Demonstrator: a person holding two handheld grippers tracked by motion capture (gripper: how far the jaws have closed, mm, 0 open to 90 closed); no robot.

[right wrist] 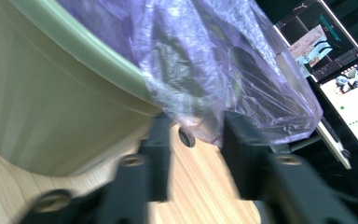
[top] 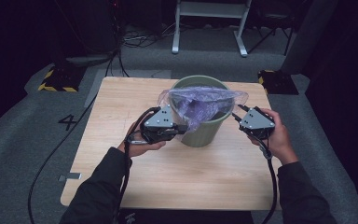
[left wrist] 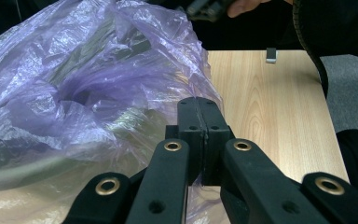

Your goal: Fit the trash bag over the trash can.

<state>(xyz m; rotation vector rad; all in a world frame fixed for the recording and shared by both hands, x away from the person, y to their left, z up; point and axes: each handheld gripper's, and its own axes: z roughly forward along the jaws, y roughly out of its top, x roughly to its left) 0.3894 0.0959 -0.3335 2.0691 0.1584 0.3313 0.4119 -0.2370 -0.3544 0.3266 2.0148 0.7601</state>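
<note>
2 grippers: both work the same purple bag (top: 200, 103) from opposite sides of the green bin (top: 204, 125), which suggests the film is being spread over the rim as a liner.
Bin: it stands upright on the wooden table (top: 121, 116), toward the far edge, between the 2 hands, so each hand can reach its own side of the rim.
Bag: the thin, see-through film is partly sunk into the bin's mouth, with loose folds spilling over the rim on both sides; in the left gripper view it billows up as a crumpled mound (left wrist: 74, 88).
Left gripper (top: 179, 129): its jaws are pressed together, and in the left gripper view a fold of film runs down into the seam between the pads (left wrist: 192, 126), so it is pinching the bag's edge, probably to anchor that side.
Right gripper (top: 235, 115): the jaws stand apart with a loose hem of the bag (right wrist: 200, 126) hanging in the gap; this view is blurred, so I judge rather than see that the pads are not pressing the film.
Likely reason: with 1 side pinned, the free side can be caught and drawn outward over the rim (right wrist: 98, 60).
Risk: the film is flimsy and could slip or tear if pulled hard.
</note>
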